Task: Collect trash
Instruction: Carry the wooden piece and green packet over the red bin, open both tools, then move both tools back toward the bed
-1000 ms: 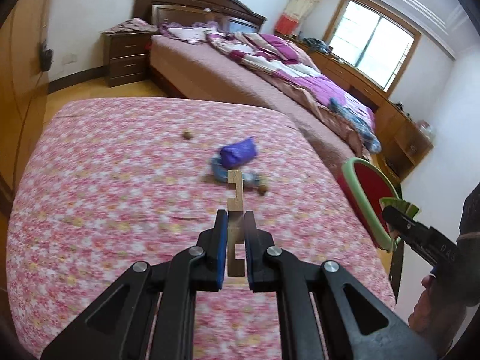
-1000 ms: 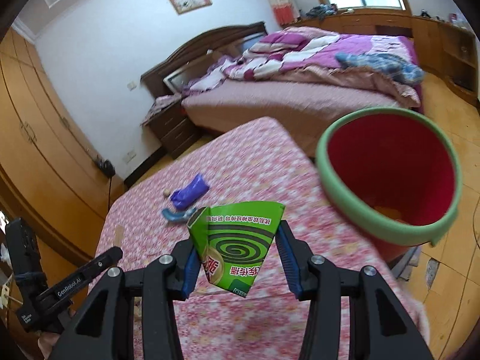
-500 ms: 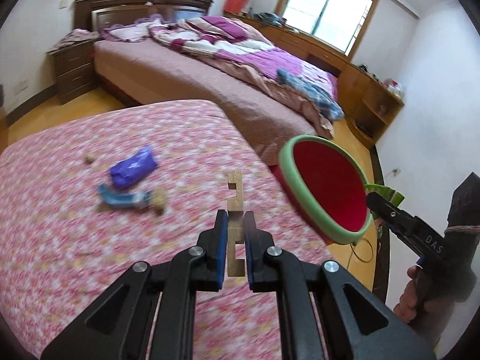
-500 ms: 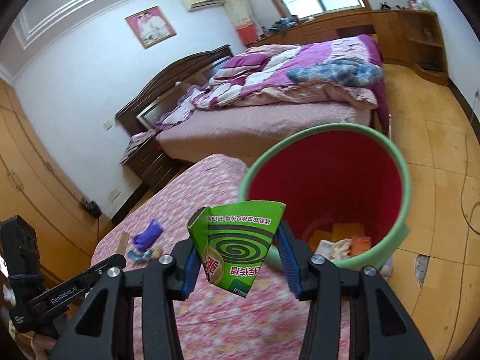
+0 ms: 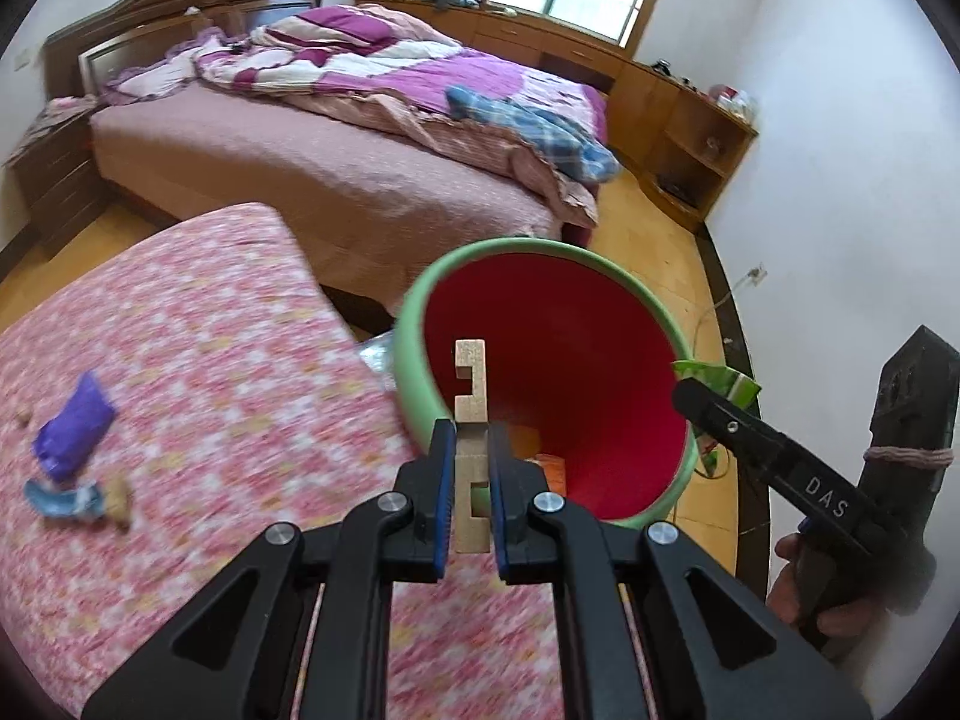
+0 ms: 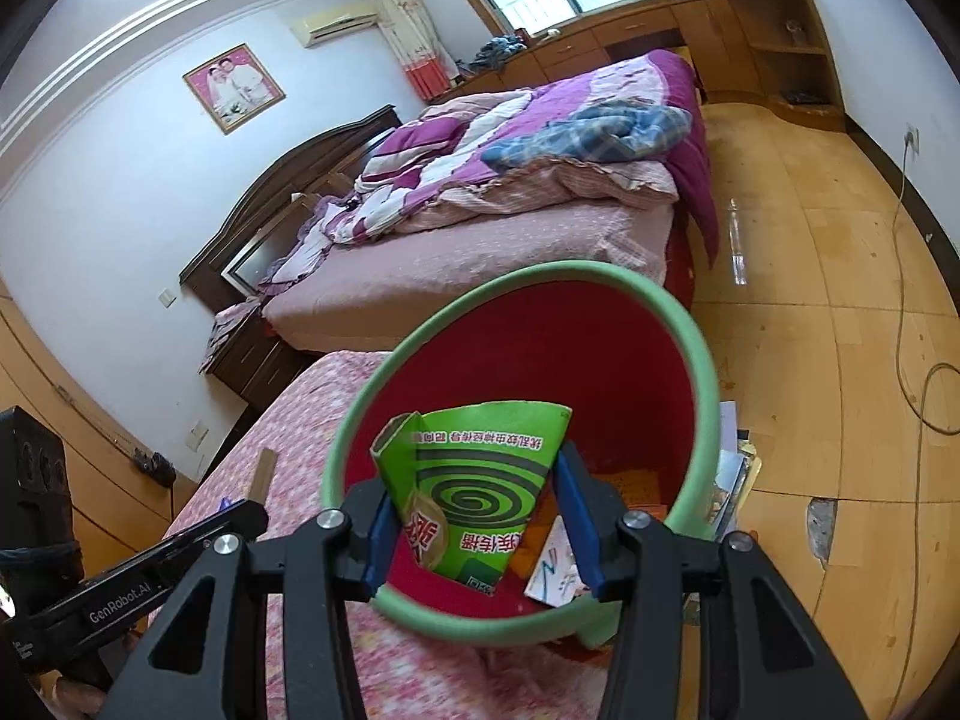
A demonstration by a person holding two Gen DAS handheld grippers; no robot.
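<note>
Left hand-held gripper (image 5: 468, 480) pinching a notched wood piece (image 5: 471, 414) upright and right hand-held gripper (image 6: 480, 531) pinching a green box (image 6: 474, 492), both over the red bin (image 6: 702, 372) w/ green rim beside the floral bed (image 5: 198, 360); purple wrapper (image 5: 75, 432) lies farther left.

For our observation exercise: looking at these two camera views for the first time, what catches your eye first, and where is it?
The red bin with a green rim fills the middle of both views, beside the pink floral mattress. The right gripper holds a green spiral-printed box over its mouth; the left gripper clamps a notched wooden piece upright before it.
</note>
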